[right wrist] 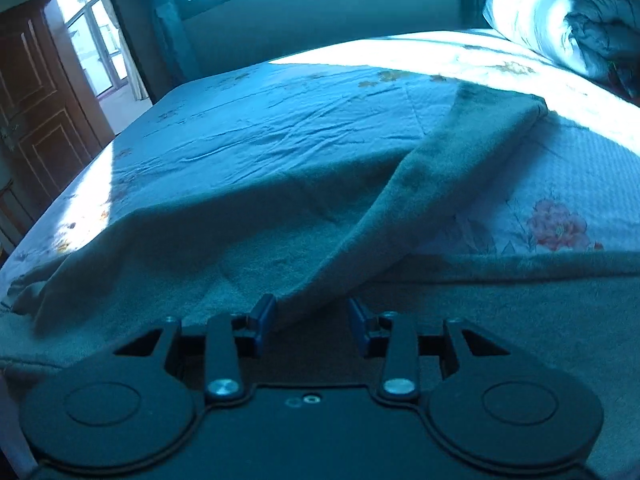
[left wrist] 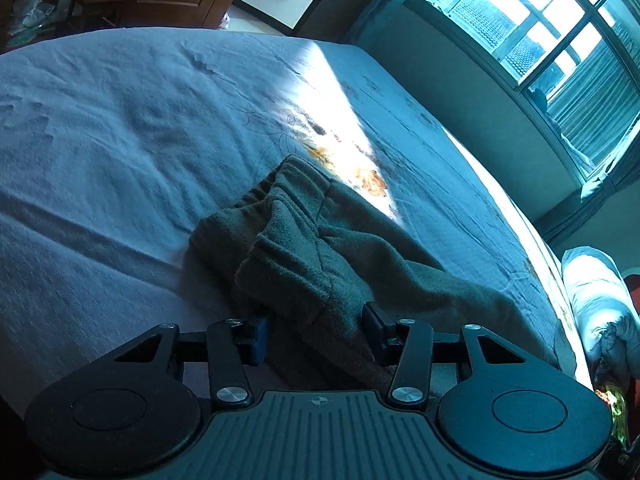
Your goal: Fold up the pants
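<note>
Pants (left wrist: pixel 320 248) bunched between left jaws, gripped; right jaws parted, fabric between, ungripped.

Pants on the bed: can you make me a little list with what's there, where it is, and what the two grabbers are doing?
garment: green fleece pants, partly folded, waistband away from the left wrist camera
surface: bed sheet with flower print
left gripper: jaws around a fold of the pants; pressing unclear
right gripper: jaws apart, pant leg edge between them
nearby: rolled quilt at the bed's far corner
light: window

One pair of pants (left wrist: pixel 320 248), one bed (left wrist: pixel 100 140), one rolled quilt (right wrist: pixel 560 28), two windows (left wrist: pixel 532 20).
</note>
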A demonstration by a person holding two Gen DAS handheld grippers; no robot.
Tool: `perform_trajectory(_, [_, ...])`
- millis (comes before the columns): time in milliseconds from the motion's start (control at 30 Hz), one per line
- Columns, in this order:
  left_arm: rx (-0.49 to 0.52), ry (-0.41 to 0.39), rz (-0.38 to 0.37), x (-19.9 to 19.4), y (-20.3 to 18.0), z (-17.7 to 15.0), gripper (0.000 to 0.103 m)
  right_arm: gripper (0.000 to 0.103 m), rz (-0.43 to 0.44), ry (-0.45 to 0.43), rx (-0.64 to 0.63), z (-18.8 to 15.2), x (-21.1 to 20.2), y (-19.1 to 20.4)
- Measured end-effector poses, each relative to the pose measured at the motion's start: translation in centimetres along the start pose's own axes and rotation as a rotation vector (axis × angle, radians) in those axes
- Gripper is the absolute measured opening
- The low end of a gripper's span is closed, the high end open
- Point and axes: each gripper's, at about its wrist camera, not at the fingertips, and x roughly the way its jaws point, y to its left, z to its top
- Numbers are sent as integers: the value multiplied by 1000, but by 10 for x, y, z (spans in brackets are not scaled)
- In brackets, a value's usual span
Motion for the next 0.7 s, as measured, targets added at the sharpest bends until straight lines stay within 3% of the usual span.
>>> perform_trajectory(67, [-7, -5, -2, -1, 2, 0, 49, 34, 57, 33, 165, 2, 11, -19])
perform_trajectory(133, [-15, -4, 0, 2, 5, 2, 49, 29, 79, 29, 210, 3, 13, -24])
perform_trajectory(167, [-21, -6, -6, 3, 6, 3, 48, 20, 79, 27, 203, 3, 13, -24])
perform_trajectory(200, [-13, -10, -12, 3, 5, 3, 47, 1, 84, 31, 191, 3, 14, -23])
perform_trajectory(267, [14, -18, -36, 2, 2, 5, 29, 0, 92, 25, 182, 0, 12, -24])
perform_trajectory(400, [91, -3, -89, 1, -9, 16, 26, 0, 140, -40, 143, -3, -11, -23])
perform_trajectory(467, [170, 35, -150, 13, -21, 52, 25, 0, 174, -74, 90, 10, -24, -15])
perform_trajectory(567, [227, -74, -290, 4, -45, 117, 25, 0, 240, -170, 49, 36, -57, 4])
perform_trajectory(633, [266, -155, -401, -14, -48, 136, 25, 0, 302, -255, 10, 35, -93, 14])
perform_trajectory(667, [286, -119, -400, -8, -43, 136, 25, 0, 321, -264, -5, 23, -103, 14])
perform_trajectory(700, [296, -50, -350, 5, -35, 133, 25, 0, 326, -234, -10, 6, -103, 12])
